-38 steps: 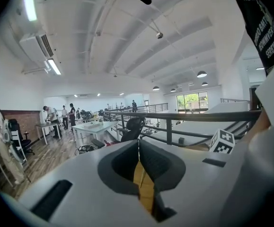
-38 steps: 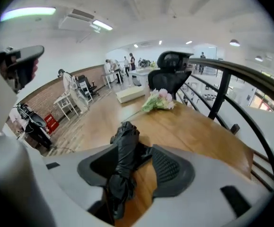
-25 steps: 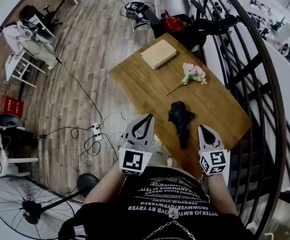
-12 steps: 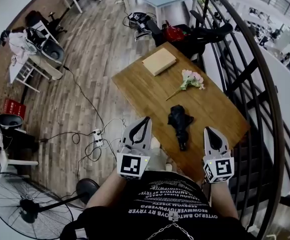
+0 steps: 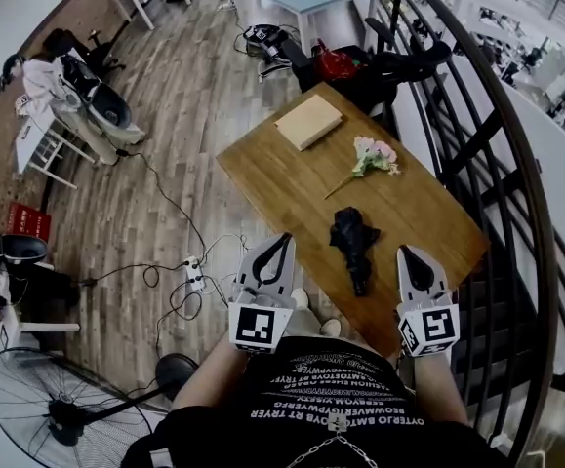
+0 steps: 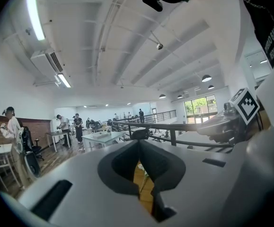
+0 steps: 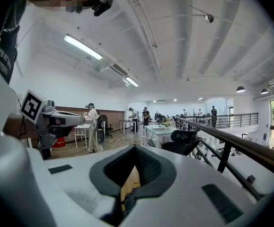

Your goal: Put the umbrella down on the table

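Observation:
The folded black umbrella (image 5: 352, 244) lies on the wooden table (image 5: 262, 169), near its front edge, with its handle end toward me. Nothing touches it. My left gripper (image 5: 285, 239) hangs over the table's near left edge, to the left of the umbrella, its fingers closed to a point with nothing in them. My right gripper (image 5: 408, 253) is to the umbrella's right, near the front right corner, also shut and empty. In the left gripper view the left gripper (image 6: 143, 176) leaves only a thin slit showing the wood. The right gripper (image 7: 126, 186) looks the same in its own view.
A tan flat box (image 5: 309, 121) and a pink flower sprig (image 5: 375, 153) lie farther back on the table. A black railing (image 5: 502, 174) runs close along the right. A power strip with cables (image 5: 192, 271) and a fan (image 5: 53, 412) are on the floor at left.
Both shut grippers have lifted slightly away from the table, the right one more. The umbrella has stayed where it lies.

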Action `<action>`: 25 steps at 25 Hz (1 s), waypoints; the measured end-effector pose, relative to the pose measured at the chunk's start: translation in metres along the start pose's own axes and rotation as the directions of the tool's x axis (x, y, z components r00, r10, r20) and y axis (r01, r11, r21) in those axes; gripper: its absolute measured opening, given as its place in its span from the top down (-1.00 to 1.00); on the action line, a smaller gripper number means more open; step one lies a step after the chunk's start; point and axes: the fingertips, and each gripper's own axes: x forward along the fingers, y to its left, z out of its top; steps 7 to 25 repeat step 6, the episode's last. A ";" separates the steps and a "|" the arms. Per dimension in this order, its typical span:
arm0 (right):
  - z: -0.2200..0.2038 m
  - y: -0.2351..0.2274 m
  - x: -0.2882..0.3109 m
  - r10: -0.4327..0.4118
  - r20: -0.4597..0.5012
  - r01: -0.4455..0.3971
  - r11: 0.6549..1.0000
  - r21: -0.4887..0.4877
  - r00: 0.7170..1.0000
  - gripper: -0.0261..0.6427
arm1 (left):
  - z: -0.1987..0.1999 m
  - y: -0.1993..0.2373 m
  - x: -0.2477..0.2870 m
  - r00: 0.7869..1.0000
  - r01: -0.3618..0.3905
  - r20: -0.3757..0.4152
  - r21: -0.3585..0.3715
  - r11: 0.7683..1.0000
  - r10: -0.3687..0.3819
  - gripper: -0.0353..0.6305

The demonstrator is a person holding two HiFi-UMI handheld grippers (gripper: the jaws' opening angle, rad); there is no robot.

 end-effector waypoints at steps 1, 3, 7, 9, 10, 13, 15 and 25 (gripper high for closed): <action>-0.002 0.003 0.003 0.006 -0.006 -0.007 1.000 -0.006 1.000 0.88 | -0.001 0.002 0.001 1.000 0.002 -0.003 -0.004 1.000 -0.002 0.81; -0.006 0.010 0.010 0.020 -0.019 -0.020 1.000 -0.017 1.000 0.88 | -0.007 0.006 0.003 1.000 0.008 -0.002 -0.016 1.000 -0.008 0.81; -0.014 0.019 0.019 0.029 -0.043 -0.029 1.000 -0.004 0.999 0.88 | -0.015 0.010 0.005 1.000 0.020 -0.018 -0.015 1.000 -0.020 0.81; -0.014 0.019 0.019 0.029 -0.043 -0.029 1.000 -0.004 0.999 0.88 | -0.015 0.010 0.005 1.000 0.020 -0.018 -0.015 1.000 -0.020 0.81; -0.014 0.019 0.019 0.029 -0.043 -0.029 1.000 -0.004 0.999 0.88 | -0.015 0.010 0.005 1.000 0.020 -0.018 -0.015 1.000 -0.020 0.81; -0.014 0.019 0.019 0.029 -0.043 -0.029 1.000 -0.004 0.999 0.88 | -0.015 0.010 0.005 1.000 0.020 -0.018 -0.015 1.000 -0.020 0.81; -0.014 0.019 0.019 0.029 -0.043 -0.029 1.000 -0.004 0.999 0.88 | -0.015 0.010 0.005 1.000 0.020 -0.018 -0.015 1.000 -0.020 0.81; -0.014 0.019 0.019 0.029 -0.043 -0.029 1.000 -0.004 0.999 0.88 | -0.015 0.010 0.005 1.000 0.020 -0.018 -0.015 1.000 -0.020 0.81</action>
